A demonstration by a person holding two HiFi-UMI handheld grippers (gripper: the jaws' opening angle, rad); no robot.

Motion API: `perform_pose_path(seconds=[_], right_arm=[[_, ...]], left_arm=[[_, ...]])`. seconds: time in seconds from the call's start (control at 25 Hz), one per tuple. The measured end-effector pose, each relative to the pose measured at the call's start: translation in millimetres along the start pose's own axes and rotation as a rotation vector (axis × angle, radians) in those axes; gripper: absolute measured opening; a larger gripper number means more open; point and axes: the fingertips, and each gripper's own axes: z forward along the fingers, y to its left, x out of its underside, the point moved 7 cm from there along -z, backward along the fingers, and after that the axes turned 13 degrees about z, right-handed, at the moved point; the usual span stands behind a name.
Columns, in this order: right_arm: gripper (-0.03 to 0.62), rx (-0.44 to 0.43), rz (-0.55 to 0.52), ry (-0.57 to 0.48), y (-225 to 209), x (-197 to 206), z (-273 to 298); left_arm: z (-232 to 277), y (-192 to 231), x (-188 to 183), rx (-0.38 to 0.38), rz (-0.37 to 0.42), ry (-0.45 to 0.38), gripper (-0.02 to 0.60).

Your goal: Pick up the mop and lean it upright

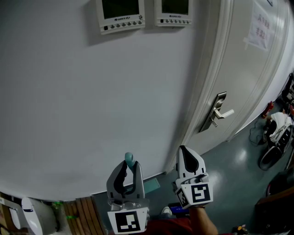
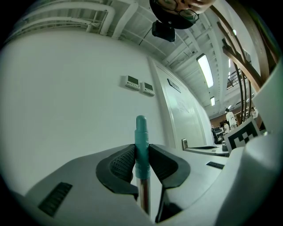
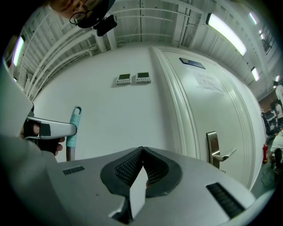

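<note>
The mop handle (image 1: 130, 159) stands before the wall (image 1: 92, 101), door (image 1: 248, 69) to its right.

Mop (image 2: 141, 152): teal-capped metal handle upright, near white wall.

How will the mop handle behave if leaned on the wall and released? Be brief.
The mop handle looks like a metal tube, so probably stiff, not floppy. Its round teal cap may slide sideways along the plain white wall. The left gripper holds only the top end between its jaws, so it could swing or tip once released.

Print on the wall panel (image 1: 120, 13) and door notice (image 1: 258, 25) is illegible.
</note>
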Motion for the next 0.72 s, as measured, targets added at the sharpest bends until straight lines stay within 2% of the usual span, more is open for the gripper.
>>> perform_pose_path(seconds=[0.72], right_arm=[[0.015,0.009,-0.001,0.009,-2.5,3.1,-2.9]], left_arm=[[2.7,-2.5,7.3,-0.007,-0.017,0.009,0.11]])
